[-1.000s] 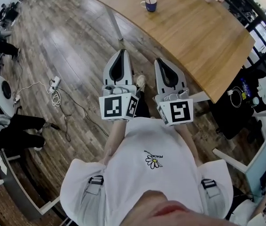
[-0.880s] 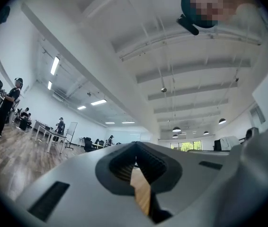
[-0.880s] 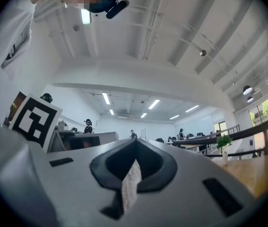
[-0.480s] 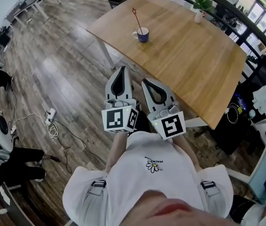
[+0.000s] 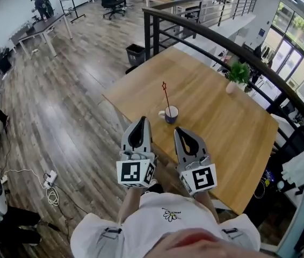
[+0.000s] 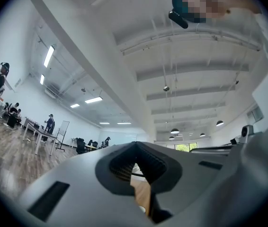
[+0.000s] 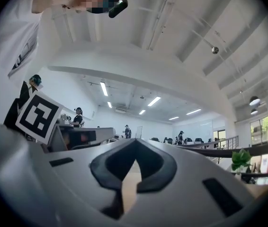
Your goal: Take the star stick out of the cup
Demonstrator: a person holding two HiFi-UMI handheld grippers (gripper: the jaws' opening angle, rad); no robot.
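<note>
a: where's the cup (image 5: 171, 114)?
b: on the table (image 5: 222, 125), near the edge closest to the person. blue outside, white inside.
a: and the star stick (image 5: 166, 97)?
b: standing in the cup, leaning left, star at the top.
a: the grippers?
b: left gripper (image 5: 142, 120) and right gripper (image 5: 180, 130) are side by side, near the cup but not touching it. each has its tips together, nothing between them.
a: anything else?
b: a plant (image 5: 238, 75) at the table's far edge, by the railing (image 5: 195, 28). a bin (image 5: 135, 54) on the floor beyond.
</note>
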